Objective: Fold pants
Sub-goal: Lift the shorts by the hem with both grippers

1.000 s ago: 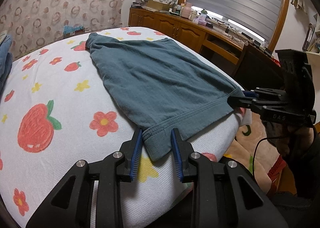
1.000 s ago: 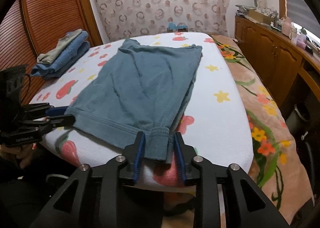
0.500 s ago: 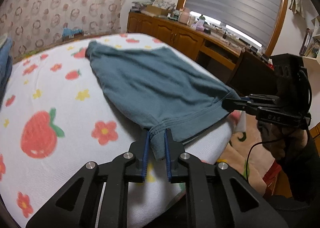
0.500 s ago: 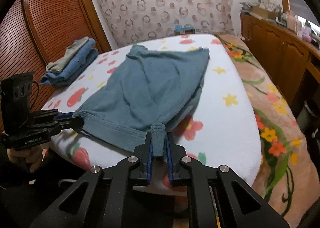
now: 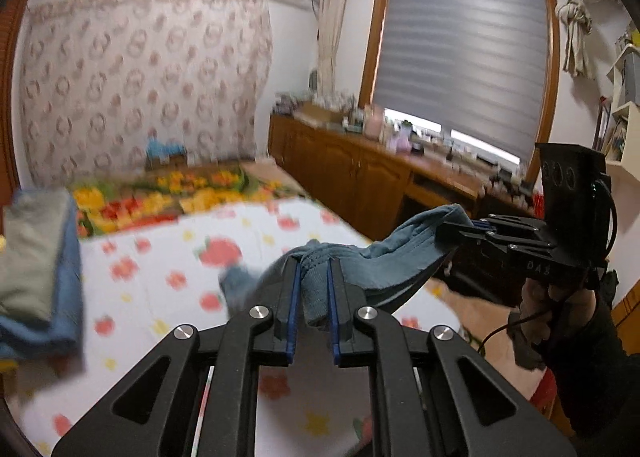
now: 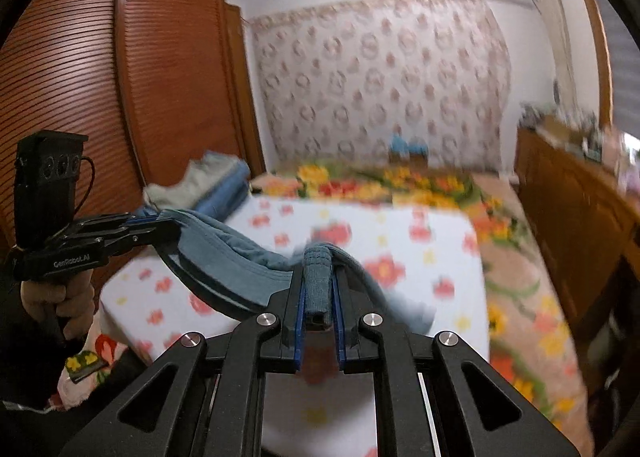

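Observation:
The teal pants (image 5: 380, 261) hang in the air above the bed, held by their waistband at both corners. My left gripper (image 5: 313, 269) is shut on one waistband corner, the ribbed band bunched between its blue pads. My right gripper (image 6: 319, 277) is shut on the other corner (image 6: 318, 281), which stands up between its fingers. The waistband sags in a curve between the two grippers (image 6: 232, 253). In the left wrist view the right gripper (image 5: 444, 233) shows at the right, held by a hand. The rest of the pants trails down, blurred and mostly hidden.
A white bedspread with strawberries and flowers (image 5: 168, 277) covers the bed below. A stack of folded clothes (image 5: 36, 257) lies at its left side, seen also as folded clothes (image 6: 212, 181) near the wooden wardrobe (image 6: 100, 105). A wooden cabinet (image 5: 360, 173) runs under the window.
Both grippers closed on the waistband corners and then rose, lifting the pants off the bed. The views tilted up toward the wall and window.

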`<state>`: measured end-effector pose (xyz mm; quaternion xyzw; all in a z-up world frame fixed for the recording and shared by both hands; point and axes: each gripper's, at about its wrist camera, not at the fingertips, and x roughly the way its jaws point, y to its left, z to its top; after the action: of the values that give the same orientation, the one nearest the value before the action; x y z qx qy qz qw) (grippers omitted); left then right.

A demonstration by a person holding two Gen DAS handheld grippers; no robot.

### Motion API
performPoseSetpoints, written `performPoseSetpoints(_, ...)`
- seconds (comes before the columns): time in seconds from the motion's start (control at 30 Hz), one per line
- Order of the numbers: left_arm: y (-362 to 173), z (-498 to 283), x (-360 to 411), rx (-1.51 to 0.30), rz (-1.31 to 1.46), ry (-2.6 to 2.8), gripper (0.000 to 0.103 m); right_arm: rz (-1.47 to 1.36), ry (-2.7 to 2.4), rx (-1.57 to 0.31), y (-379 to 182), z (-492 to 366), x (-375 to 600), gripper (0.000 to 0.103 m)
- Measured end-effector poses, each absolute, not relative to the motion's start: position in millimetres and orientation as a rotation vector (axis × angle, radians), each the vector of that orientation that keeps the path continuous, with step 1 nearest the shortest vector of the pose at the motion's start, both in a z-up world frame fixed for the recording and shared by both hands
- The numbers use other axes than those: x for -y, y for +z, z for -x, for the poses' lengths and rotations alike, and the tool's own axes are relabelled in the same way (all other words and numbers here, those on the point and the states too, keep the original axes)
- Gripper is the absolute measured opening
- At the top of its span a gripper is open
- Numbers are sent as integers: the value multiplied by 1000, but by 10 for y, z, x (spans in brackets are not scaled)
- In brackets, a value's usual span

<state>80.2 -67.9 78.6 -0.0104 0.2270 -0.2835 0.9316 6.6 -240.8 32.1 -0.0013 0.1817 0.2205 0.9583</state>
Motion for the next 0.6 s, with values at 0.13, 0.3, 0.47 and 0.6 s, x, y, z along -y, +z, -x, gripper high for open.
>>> performPoseSetpoints(0.13, 1101, -748, 532, -391, 27, -545, 13, 27, 469, -286, 687, 24, 2297, 11)
performPoseSetpoints(0.3, 1284, -764, 354, -339, 23, -482, 13, 41, 511, -237, 938, 2, 2153, 11)
performPoseSetpoints(0.47, 1127, -1074, 187, -344, 37, -438, 13, 61, 524, -283, 782, -409, 2077, 11)
performPoseSetpoints(0.6, 1079, -1431, 110, -351, 35, -412, 13, 73, 519, -294, 813, -845, 2057, 11)
